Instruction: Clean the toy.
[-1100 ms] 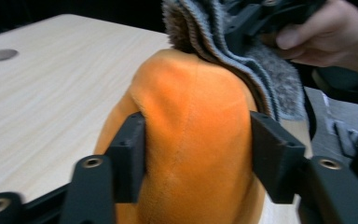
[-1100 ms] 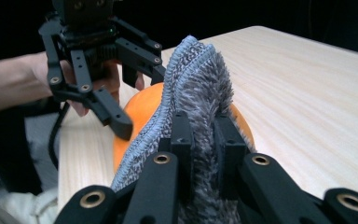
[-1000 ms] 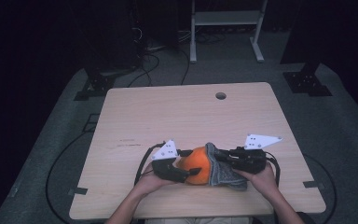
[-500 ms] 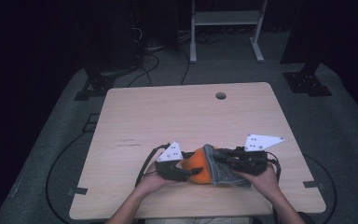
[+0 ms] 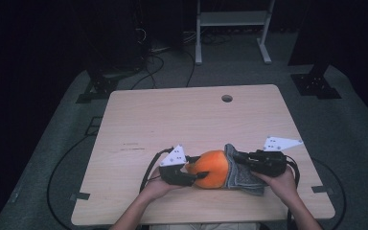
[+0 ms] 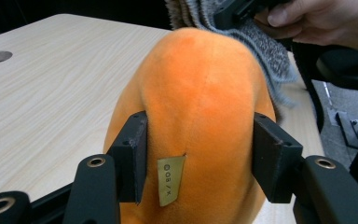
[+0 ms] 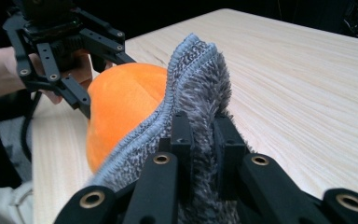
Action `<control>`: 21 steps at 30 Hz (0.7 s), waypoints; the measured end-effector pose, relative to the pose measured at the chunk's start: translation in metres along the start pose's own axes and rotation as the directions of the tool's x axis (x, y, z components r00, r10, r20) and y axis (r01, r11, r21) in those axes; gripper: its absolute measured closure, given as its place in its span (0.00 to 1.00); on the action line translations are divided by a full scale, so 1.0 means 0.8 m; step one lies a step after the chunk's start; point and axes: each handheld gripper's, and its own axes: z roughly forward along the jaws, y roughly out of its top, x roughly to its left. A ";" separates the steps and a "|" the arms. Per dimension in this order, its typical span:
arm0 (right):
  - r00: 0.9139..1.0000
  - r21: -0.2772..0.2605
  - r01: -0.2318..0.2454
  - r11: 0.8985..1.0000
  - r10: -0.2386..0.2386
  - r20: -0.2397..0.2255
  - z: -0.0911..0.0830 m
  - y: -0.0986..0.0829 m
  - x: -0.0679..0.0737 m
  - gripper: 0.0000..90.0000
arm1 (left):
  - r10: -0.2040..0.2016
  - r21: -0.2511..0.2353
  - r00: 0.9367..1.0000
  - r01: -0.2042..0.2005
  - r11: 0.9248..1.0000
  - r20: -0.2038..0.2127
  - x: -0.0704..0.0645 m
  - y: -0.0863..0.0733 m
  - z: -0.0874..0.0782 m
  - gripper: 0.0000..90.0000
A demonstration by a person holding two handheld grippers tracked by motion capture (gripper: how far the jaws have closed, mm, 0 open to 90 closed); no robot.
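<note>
left gripper (image 6: 198, 158) clamps the orange plush (image 6: 200, 107), right gripper (image 7: 200, 140) pinches the grey cloth (image 7: 193, 79) edge; thin bite likely slips if pulled over the plush

Left gripper (image 5: 194, 175): matte black body, jaws ending in flat rectangular pads; brass-ringed pivot holes along the linkage arms; white three-cornered plate with small dark marks on top; black cable looping behind. Right gripper (image 5: 236, 156): same build and plate; forearms bare.
</note>
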 end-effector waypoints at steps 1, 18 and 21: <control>1.000 -0.013 0.000 1.000 0.000 -0.013 -0.003 0.002 0.002 0.89 | 0.001 0.005 1.000 -0.001 1.000 -0.002 -0.001 0.003 -0.002 0.49; 0.992 0.031 0.065 0.997 -0.062 -0.107 0.047 0.025 0.040 0.89 | -0.013 0.064 1.000 0.012 0.998 0.012 0.003 0.004 -0.007 0.31; 0.996 0.036 0.047 0.998 -0.044 -0.080 0.043 0.017 0.029 0.89 | -0.043 0.044 0.999 0.042 0.998 0.008 0.015 0.000 -0.009 0.18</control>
